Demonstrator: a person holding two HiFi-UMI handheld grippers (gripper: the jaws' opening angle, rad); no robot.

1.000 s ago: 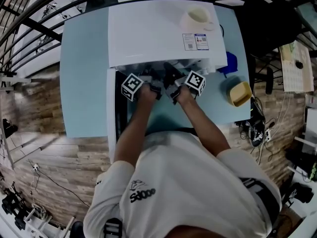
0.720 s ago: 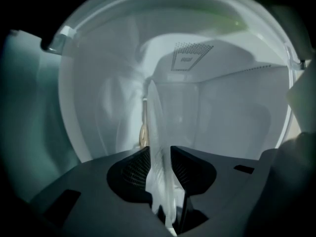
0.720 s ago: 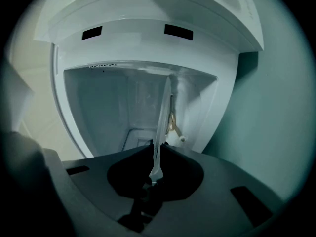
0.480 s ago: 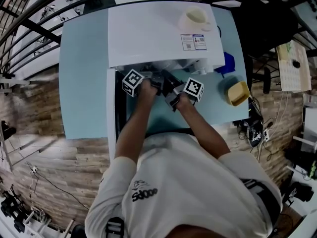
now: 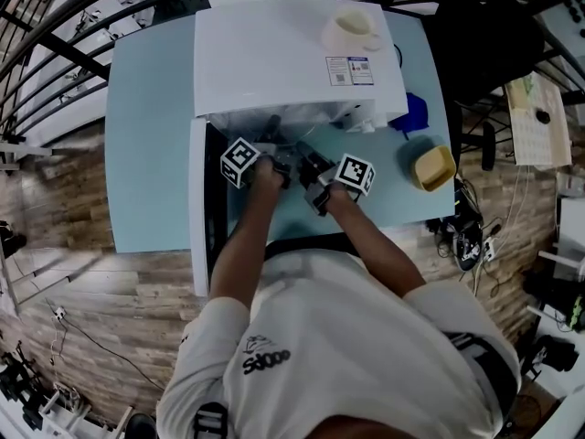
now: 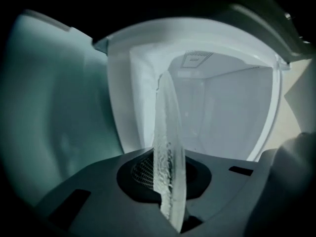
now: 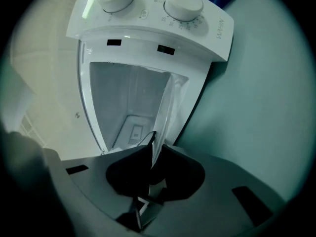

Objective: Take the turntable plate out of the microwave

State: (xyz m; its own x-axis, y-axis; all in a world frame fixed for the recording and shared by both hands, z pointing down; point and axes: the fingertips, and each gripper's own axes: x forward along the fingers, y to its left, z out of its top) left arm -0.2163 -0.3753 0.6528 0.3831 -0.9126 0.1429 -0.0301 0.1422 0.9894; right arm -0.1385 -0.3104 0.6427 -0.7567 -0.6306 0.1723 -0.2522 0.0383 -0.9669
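Two grips on the glass now. The big change over the last second is the left gripper (image 6: 170, 181): its jaws have just been closing, and in the left gripper view they're now pinched onto the rim of the turntable plate (image 6: 168, 132), which runs edge-on straight out from between them. The right gripper (image 7: 150, 167) was already clamped on the plate's other side, and it's holding the rim the same way.

From the head view, the right one also looks to have slid back a bit from the microwave (image 5: 283, 58) compared with a second ago, while the left barely shifted.

My read is that the grab is done and the pull-out is just getting going. The plate isn't out yet. In both gripper views its far part reaches in toward the white cavity, so it's sitting at the mouth of the oven, carried between the two grippers.

Pose-wise, both forearms are stretched forward side by side over the worktop (image 5: 151, 154), with the grippers pointing roughly level into the opening. The left one is next to the swung-open door (image 5: 196, 208), and the right is on the side with the dials (image 7: 183, 4).
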